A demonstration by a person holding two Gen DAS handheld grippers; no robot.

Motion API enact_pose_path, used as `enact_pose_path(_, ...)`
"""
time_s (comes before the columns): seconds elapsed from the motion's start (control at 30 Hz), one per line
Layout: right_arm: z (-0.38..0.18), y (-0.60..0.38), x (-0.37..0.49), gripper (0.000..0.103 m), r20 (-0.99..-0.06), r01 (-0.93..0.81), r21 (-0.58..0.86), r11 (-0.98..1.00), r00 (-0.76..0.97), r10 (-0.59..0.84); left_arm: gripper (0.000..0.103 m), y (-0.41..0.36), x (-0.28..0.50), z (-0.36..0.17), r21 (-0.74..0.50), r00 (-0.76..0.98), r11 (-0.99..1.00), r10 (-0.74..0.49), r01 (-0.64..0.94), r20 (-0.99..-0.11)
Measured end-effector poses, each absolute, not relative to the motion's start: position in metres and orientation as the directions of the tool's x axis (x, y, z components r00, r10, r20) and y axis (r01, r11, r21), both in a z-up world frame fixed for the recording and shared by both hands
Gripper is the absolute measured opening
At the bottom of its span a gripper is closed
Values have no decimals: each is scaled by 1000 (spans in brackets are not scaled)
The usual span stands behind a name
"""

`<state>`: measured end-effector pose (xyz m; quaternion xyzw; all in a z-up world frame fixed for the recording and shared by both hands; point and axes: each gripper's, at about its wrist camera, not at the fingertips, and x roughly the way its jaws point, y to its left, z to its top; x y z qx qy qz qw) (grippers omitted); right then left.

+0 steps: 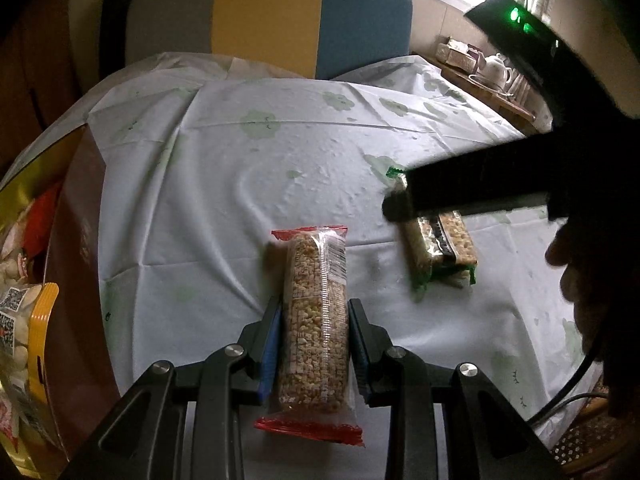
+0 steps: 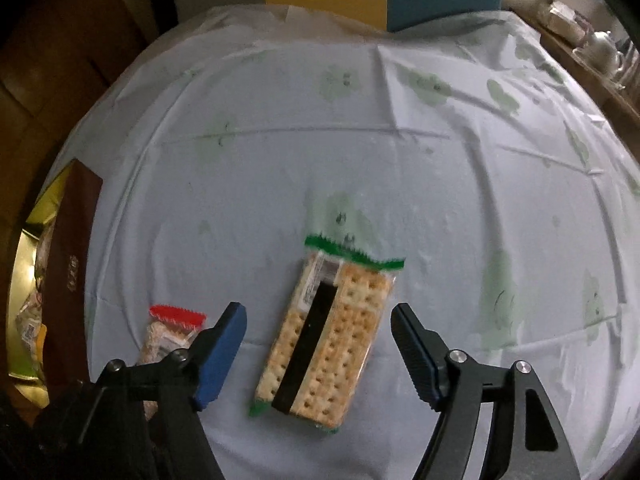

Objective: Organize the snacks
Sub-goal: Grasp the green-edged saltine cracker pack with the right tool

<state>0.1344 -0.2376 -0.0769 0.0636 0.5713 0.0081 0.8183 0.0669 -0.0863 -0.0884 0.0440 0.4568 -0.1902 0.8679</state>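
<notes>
At about 9 o'clock in the left wrist view stands a brown snack box (image 1: 76,248) with a golden inside, and it holds several small wrapped snacks (image 1: 16,280) in white and red packets; the same box shows at 9 o'clock in the right wrist view. The table is covered by a pale tablecloth (image 1: 240,168) with light green flower prints. Near 6 o'clock of the left wrist view, the left gripper (image 1: 314,344) has its two fingers pressed against both long sides of a puffed grain bar (image 1: 314,320) in a clear wrapper with red ends, so it is clamped on this bar. The bar points toward 12 o'clock, and I cannot tell if it rests on the cloth or is just above it. To the right, at about 3 o'clock of this view, lies a cracker pack (image 1: 440,248) with green ends, partly hidden under the dark body of the other tool. In the right wrist view, the right gripper (image 2: 320,356) has its jaws wide apart, one blue-padded finger on each side of the cracker pack, not touching it. The pack lies flat on the cloth, a little tilted toward 1 o'clock. Behind the table, at 12 o'clock, there is a chair (image 1: 264,20) with grey, yellow and blue stripes.
</notes>
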Motion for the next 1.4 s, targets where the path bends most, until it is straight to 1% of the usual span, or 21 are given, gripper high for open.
enact_pose_path(0.03,-82,-236,133,76,-938,56,112,992,335,87,32,-86,67,-89,-102,509,923,-294,371,-809)
enact_pose_path(0.07,-86,-235,130,72,-942,46,110,993,324,89,32,-85,68,-89,-106,507,922,-297,372,-809)
enact_pose_path(0.13,-84,-233,123,53,-943,7,69,998,327,63,31,-83,68,-89,-116,504,921,-306,373,-808)
enact_pose_path(0.33,-64,-242,97,52,-935,-168,-59,984,354,4,32,-84,67,-90,-99,513,922,-294,373,-807)
enact_pose_path(0.43,-73,-254,85,52,-947,-208,-118,971,317,-47,32,-87,66,-89,-89,516,924,-286,372,-808)
enact_pose_path(0.47,-77,-261,85,53,-954,-199,-110,974,296,-47,32,-87,66,-90,-84,518,924,-283,373,-808)
enact_pose_path(0.57,-81,-277,81,53,-957,-155,-17,988,290,28,32,-91,64,-89,-67,526,927,-268,370,-807)
enact_pose_path(0.63,-83,-281,82,54,-958,-155,-5,988,285,40,32,-92,63,-89,-61,528,929,-261,366,-808)
enact_pose_path(0.9,-85,-285,80,53,-951,-207,-69,976,309,-2,32,-96,61,-90,-32,544,935,-233,352,-806)
enact_pose_path(1.07,-84,-274,76,52,-942,-248,-141,958,332,-52,32,-97,61,-88,-28,541,937,-225,348,-810)
enact_pose_path(1.4,-85,-273,76,52,-937,-258,-169,951,343,-74,31,-99,62,-87,-16,539,936,-217,351,-814)
